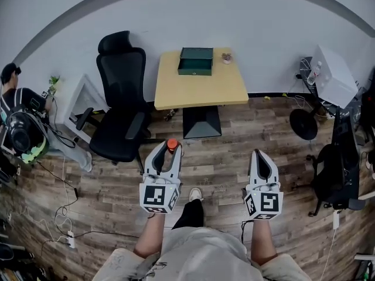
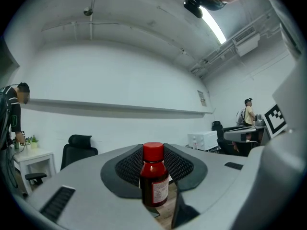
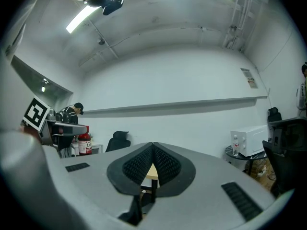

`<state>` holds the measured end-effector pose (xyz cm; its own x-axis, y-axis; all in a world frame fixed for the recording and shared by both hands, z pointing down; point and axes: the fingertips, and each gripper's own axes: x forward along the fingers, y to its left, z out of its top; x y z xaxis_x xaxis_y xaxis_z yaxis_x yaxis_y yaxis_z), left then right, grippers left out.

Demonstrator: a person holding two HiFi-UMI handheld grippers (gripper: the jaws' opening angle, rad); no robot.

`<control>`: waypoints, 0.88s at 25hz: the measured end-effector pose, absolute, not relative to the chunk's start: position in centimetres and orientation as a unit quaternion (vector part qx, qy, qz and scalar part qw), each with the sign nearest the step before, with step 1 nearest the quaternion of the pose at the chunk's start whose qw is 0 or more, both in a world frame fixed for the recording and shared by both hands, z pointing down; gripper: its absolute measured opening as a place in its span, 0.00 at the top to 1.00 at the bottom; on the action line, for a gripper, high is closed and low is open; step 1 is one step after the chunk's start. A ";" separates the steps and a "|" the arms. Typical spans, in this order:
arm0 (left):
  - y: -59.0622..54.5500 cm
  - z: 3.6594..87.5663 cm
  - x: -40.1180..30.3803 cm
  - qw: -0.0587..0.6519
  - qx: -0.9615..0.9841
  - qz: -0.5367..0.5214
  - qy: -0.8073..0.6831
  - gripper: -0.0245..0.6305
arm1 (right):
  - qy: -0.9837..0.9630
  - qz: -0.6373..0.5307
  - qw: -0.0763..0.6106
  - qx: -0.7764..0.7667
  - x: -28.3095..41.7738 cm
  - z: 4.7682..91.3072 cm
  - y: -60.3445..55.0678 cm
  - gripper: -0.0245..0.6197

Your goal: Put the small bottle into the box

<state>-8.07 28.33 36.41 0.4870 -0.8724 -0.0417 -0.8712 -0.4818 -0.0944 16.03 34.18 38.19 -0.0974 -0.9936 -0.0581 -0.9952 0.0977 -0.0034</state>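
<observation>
Small bottle (image 2: pixel 154 176), red cap: upright, clamped in the left gripper (image 1: pixel 166 152), well short of the table (image 1: pixel 199 92) — right gripper (image 1: pixel 263 158) pinched together, empty; green box (image 1: pixel 195 61) apparently closed — approach, opening and placing likely remain.

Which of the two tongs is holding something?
The left tongs: they grip the red-capped small bottle upright between their pads. The right tongs are shut on nothing.

Grey-white left gripper (image 1: pixel 169 151) and right gripper (image 1: pixel 263 158), black dimpled fingers (image 3: pixel 136 166), black-and-white marker cubes (image 1: pixel 159 196), pale shirt (image 1: pixel 199 252)
</observation>
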 end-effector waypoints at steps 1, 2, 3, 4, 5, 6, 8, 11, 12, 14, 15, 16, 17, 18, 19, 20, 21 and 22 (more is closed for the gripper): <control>27.3 36.4 -8.1 0.051 -0.861 -0.005 0.505 0.76 | 0.740 0.021 0.022 -0.672 16.0 38.0 33.2 0.94; 26.1 36.3 -8.1 0.051 -0.862 -0.004 0.504 0.76 | 0.739 0.023 0.021 -0.673 16.0 37.9 32.2 0.94; 24.9 36.2 -8.1 0.051 -0.863 -0.003 0.503 0.76 | 0.738 0.024 0.021 -0.674 15.9 37.7 31.0 0.94; 23.7 36.1 -8.1 0.051 -0.864 -0.003 0.501 0.76 | 0.737 0.025 0.020 -0.675 15.9 37.4 29.8 0.94; 22.4 36.0 -8.2 0.051 -0.864 -0.003 0.500 0.76 | 0.737 0.026 0.019 -0.675 15.7 37.1 28.6 0.94; 21.2 35.8 -8.3 0.052 -0.865 -0.003 0.499 0.76 | 0.737 0.027 0.018 -0.675 15.5 36.8 27.3 0.94; 18.7 35.5 -8.7 0.051 -0.865 -0.002 0.498 0.76 | 0.739 0.030 0.016 -0.673 14.9 36.3 24.8 0.94; 15.3 35.5 -9.5 0.045 -0.866 -0.001 0.498 0.76 | 0.741 0.030 0.010 -0.671 13.9 36.1 21.4 0.94; 14.2 35.6 -9.8 0.043 -0.867 -0.001 0.497 0.76 | 0.741 0.029 0.007 -0.671 13.5 36.1 20.3 0.94; 12.1 35.8 -10.6 0.039 -0.867 -0.001 0.497 0.76 | 0.743 0.027 0.001 -0.669 12.6 36.3 18.1 0.94; 11.1 36.0 -11.0 0.037 -0.866 -0.001 0.498 0.76 | 0.744 0.026 -0.002 -0.667 12.1 36.3 17.1 0.94; 10.0 36.1 -11.4 0.035 -0.866 -0.001 0.499 0.76 | 0.745 0.026 -0.005 -0.666 11.6 36.5 16.0 0.94; 9.0 36.2 -11.8 0.033 -0.865 -0.001 0.500 0.76 | 0.746 0.025 -0.008 -0.665 11.2 36.6 14.9 0.94; 8.0 36.3 -12.2 0.032 -0.865 -0.002 0.501 0.76 | 0.747 0.024 -0.010 -0.665 10.8 36.7 13.9 0.94; 7.0 36.4 -12.5 0.031 -0.865 -0.002 0.501 0.76 | 0.747 0.024 -0.013 -0.664 10.5 36.7 12.9 0.94; 6.0 36.4 -12.8 0.031 -0.865 -0.003 0.501 0.76 | 0.747 0.024 -0.016 -0.664 10.2 36.7 12.0 0.94; 5.1 36.5 -13.1 0.030 -0.865 -0.002 0.501 0.76 | 0.748 0.025 -0.018 -0.663 9.8 36.7 11.1 0.94; 4.2 36.5 -13.5 0.029 -0.864 -0.001 0.502 0.76 | 0.748 0.026 -0.021 -0.662 9.4 36.8 10.2 0.94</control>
<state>-13.53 4.22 36.53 0.4957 -0.8680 -0.0276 -0.8679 -0.4940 -0.0512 9.42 10.22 36.76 -0.1215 -0.9926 -0.0029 -0.9905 0.1210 0.0656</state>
